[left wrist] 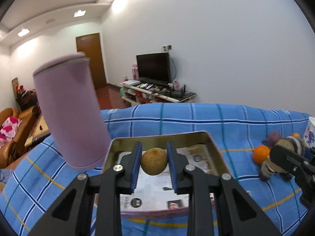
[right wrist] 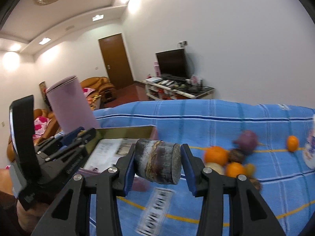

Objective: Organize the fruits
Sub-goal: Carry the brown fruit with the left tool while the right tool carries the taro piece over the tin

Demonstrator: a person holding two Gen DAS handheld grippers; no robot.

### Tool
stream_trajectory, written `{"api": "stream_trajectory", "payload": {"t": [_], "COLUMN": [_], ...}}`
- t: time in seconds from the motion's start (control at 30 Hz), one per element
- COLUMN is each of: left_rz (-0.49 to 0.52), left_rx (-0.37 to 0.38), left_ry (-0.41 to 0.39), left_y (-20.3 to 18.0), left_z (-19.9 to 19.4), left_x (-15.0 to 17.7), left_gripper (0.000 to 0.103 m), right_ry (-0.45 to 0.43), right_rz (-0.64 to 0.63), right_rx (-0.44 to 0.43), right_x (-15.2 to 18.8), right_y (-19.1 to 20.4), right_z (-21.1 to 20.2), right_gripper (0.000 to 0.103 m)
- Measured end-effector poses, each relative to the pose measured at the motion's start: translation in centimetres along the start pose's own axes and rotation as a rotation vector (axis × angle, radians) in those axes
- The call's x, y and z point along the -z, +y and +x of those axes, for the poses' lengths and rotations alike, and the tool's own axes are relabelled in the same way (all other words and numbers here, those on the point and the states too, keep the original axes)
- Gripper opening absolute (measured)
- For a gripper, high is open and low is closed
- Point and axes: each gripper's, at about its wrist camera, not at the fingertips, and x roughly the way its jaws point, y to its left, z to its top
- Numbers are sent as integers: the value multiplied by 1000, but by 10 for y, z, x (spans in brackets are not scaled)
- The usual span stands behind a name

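1. The left gripper is clamped on a small brown round fruit, hanging it above the metal tray, which is lined with printed paper.
2. The right gripper pinches a dark cut stalk piece end to end, over the blue checked cloth just beside the tray's near right corner.
3. Best play, probably: lower each load until it nears the paper, then ease the jaws apart, so nothing rolls.
4. The lilac cylinder crowds the tray's left rim; steer clear.
5. Oranges and the other fruit lie in a heap well to the right, with open cloth between.
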Motion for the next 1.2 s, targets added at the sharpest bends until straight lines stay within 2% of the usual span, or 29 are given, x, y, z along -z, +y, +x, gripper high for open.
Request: {"api": "stream_trajectory", "payload": {"t": [0.2, 0.47, 0.63, 1.2], "left_rz": [-18, -11, -4, 15], "left_rx": [-27, -66, -58, -105], "left_ry": [41, 77, 101, 151], "left_y": [16, 23, 22, 22], "left_z": [20, 32, 38, 53], "left_x": [7, 9, 11, 19], "left_gripper": [28, 28, 28, 27], "right_ry": [26, 81, 101, 160], "right_rz": [-16, 11, 11, 15], "right_rx": [-28, -57, -68, -86], "right_x": [-8, -2, 2, 11], "right_y": [30, 45, 48, 49], "right_z": [34, 70, 78, 90], "right_gripper": [45, 45, 46, 46]}}
